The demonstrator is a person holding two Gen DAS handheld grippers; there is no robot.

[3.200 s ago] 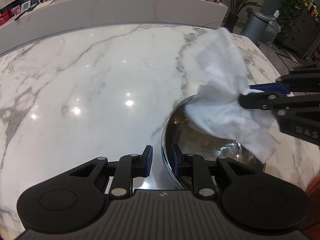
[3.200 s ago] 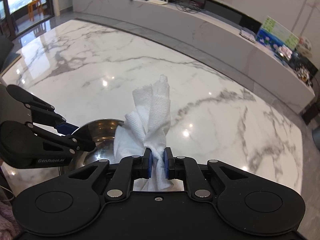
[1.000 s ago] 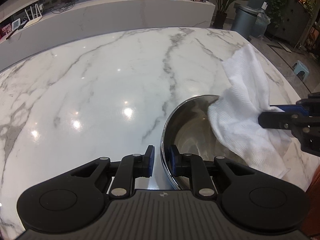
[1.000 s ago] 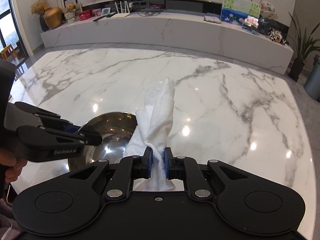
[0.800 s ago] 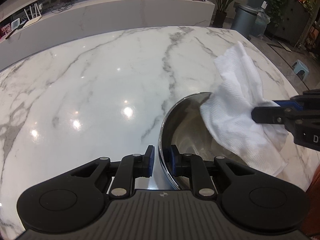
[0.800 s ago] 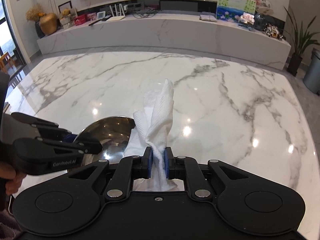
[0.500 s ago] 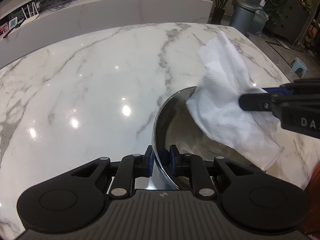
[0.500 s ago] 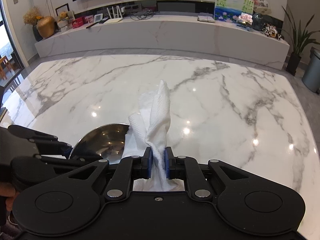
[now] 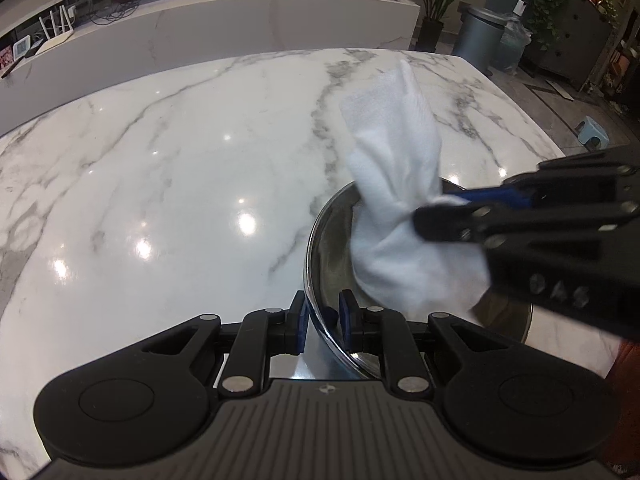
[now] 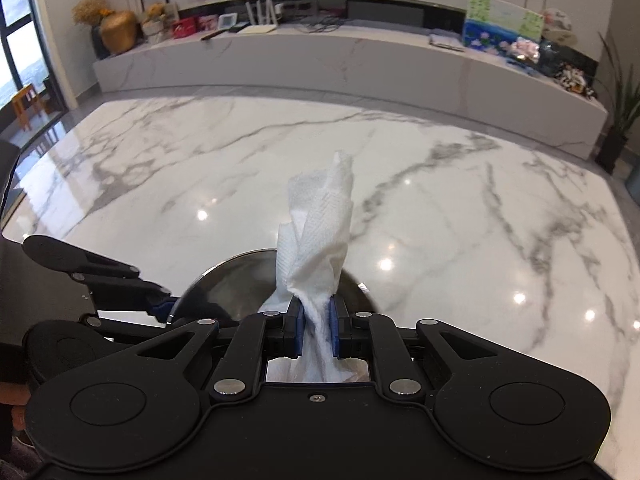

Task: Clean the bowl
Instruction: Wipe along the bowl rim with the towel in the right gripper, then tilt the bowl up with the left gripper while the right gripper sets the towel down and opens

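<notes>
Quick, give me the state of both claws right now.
Left claw: closed on the rim of the shiny round steel bowl.
Right claw: closed on the crumpled white paper towel.

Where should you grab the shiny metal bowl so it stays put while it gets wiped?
Grab the bowl by its thin rim, on the edge nearest you, one finger inside and one outside. The wall is smooth and round, so only the rim fits between fingers. The left gripper pinches it exactly there, leaving the inside free for the paper towel in the right gripper.
</notes>
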